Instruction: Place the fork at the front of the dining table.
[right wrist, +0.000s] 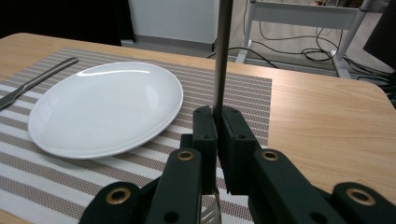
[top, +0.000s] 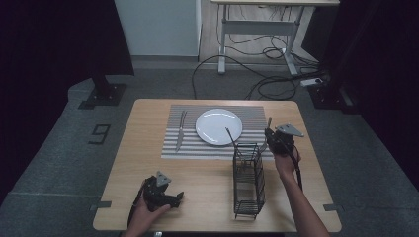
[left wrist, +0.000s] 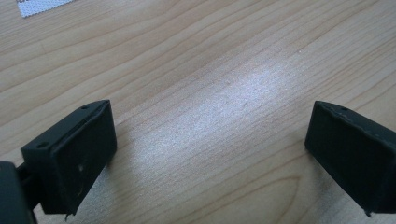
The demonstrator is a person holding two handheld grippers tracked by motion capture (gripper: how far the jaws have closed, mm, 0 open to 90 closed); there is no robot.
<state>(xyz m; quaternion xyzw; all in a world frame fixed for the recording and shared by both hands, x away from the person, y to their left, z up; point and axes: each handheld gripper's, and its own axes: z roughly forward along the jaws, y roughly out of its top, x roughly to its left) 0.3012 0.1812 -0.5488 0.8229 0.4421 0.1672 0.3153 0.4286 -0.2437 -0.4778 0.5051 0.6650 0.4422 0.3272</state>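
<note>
The right gripper (right wrist: 217, 135) clamps an upright utensil (right wrist: 223, 51), probably a fork, right of the plate (top: 218, 126). The wire basket (top: 248, 180) holds 1 utensil (top: 230, 137). The left gripper (left wrist: 210, 154) rests wide open.

We see a glossy white plate (right wrist: 105, 109) on a woven striped mat (right wrist: 243, 91), brushed metal cutlery (right wrist: 222, 51) between matt black plastic fingers (right wrist: 205, 135), a black wire rack (top: 248, 180), and a smooth, pale wood-grain surface (left wrist: 210, 93).
</note>
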